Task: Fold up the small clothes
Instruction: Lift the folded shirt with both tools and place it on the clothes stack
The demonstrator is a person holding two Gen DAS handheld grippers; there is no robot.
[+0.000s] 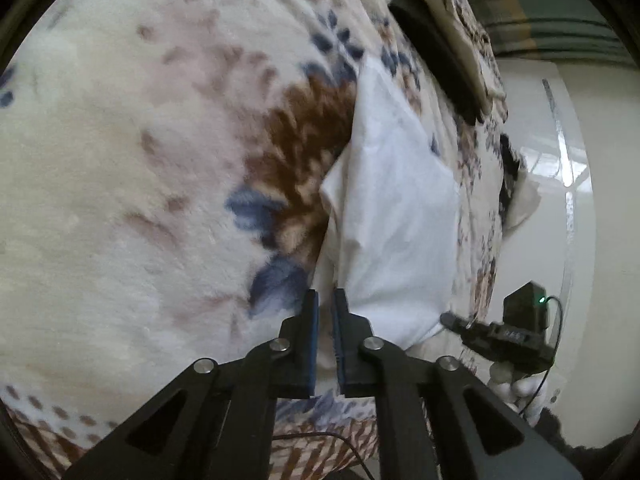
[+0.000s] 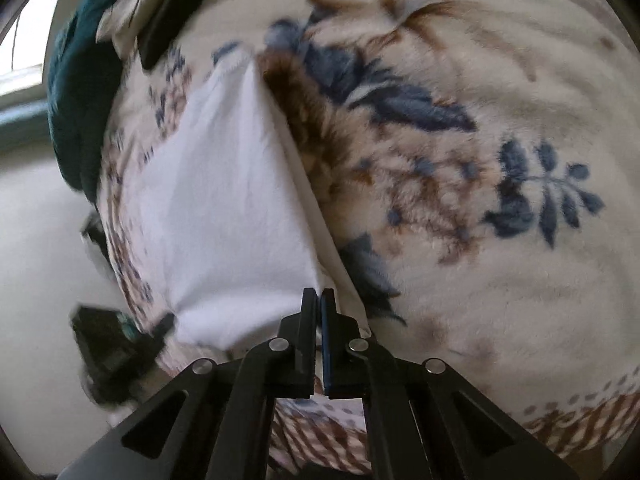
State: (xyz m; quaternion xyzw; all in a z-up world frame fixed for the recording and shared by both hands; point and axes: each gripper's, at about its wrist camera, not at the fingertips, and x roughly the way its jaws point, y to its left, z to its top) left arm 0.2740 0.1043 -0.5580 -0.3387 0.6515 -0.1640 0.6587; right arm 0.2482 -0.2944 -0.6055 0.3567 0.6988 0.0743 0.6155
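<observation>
Right wrist view is motion-blurred; the white cloth's (image 2: 224, 208) far corner and the dark green bundle (image 2: 76, 92) beyond it are soft. The cloth's near edge is hidden behind the right claw (image 2: 319, 296), which is clenched on that edge. Left claw (image 1: 326, 300) stands released, narrow gap, tips over the cloth's (image 1: 396, 216) near corner; contact unclear. The cloth lies near the edge of a bed under a floral fleece blanket (image 1: 132, 184), wide blanket beside it. Pale floor (image 1: 568, 184) past the edge.
</observation>
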